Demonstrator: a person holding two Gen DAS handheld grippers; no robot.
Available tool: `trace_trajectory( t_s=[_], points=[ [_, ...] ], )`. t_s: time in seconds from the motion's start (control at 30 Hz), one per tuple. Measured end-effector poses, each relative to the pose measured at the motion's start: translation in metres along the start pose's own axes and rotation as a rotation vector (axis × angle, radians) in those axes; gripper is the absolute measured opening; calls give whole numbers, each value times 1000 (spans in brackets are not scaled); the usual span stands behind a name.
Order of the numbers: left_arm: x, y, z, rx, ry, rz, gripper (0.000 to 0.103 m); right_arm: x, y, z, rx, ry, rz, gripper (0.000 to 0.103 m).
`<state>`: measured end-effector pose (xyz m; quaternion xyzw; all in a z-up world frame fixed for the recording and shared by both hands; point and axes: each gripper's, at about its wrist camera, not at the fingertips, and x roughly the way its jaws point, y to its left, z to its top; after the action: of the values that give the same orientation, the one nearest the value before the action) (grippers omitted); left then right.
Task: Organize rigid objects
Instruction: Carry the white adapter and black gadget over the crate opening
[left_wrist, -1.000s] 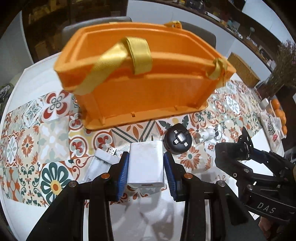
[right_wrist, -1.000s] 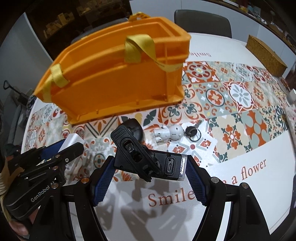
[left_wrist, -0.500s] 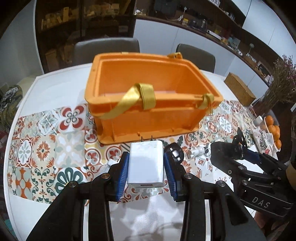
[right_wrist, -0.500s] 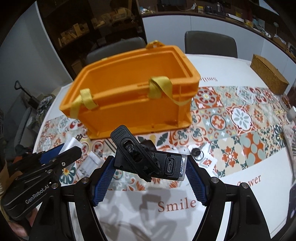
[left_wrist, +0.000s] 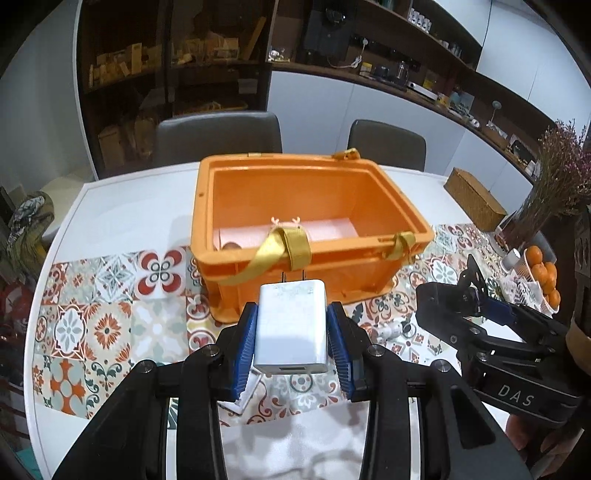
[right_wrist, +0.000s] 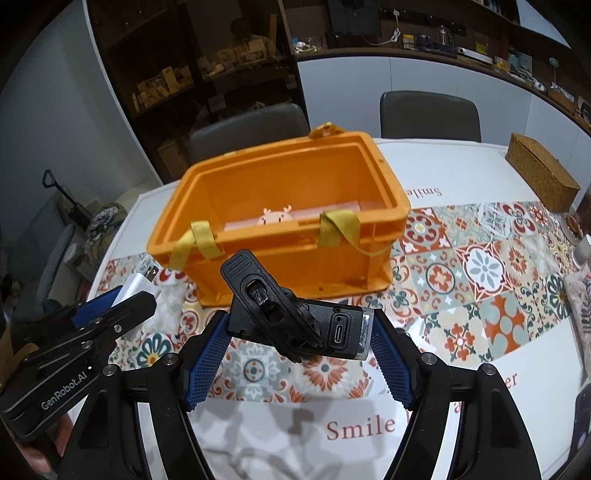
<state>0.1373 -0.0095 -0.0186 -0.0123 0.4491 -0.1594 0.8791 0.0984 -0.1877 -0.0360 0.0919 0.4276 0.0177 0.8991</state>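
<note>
Both grippers have risen toward the orange plastic crate (left_wrist: 314, 221): left gripper (left_wrist: 291, 347) clamps a white plug charger (left_wrist: 291, 328), right gripper (right_wrist: 299, 347) clamps a black clip-on device (right_wrist: 291, 321); neither is binned yet.

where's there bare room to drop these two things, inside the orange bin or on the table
The orange bin has bare floor along its far wall; a pink box and small figure crowd the near wall. The white tabletop left of the bin is bare too. The patterned runner between bin and grippers is cluttered with small items.
</note>
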Motion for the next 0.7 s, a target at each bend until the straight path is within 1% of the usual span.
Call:
trace_trajectory(
  t_s=[0.3, 0.7],
  points=[
    [-8, -4, 17, 21, -40, 5, 38, -4, 9, 15, -32, -33, 18, 75],
    [-11, -2, 46, 31, -85, 2, 38, -3, 8, 43, -27, -59, 32, 75]
  ],
)
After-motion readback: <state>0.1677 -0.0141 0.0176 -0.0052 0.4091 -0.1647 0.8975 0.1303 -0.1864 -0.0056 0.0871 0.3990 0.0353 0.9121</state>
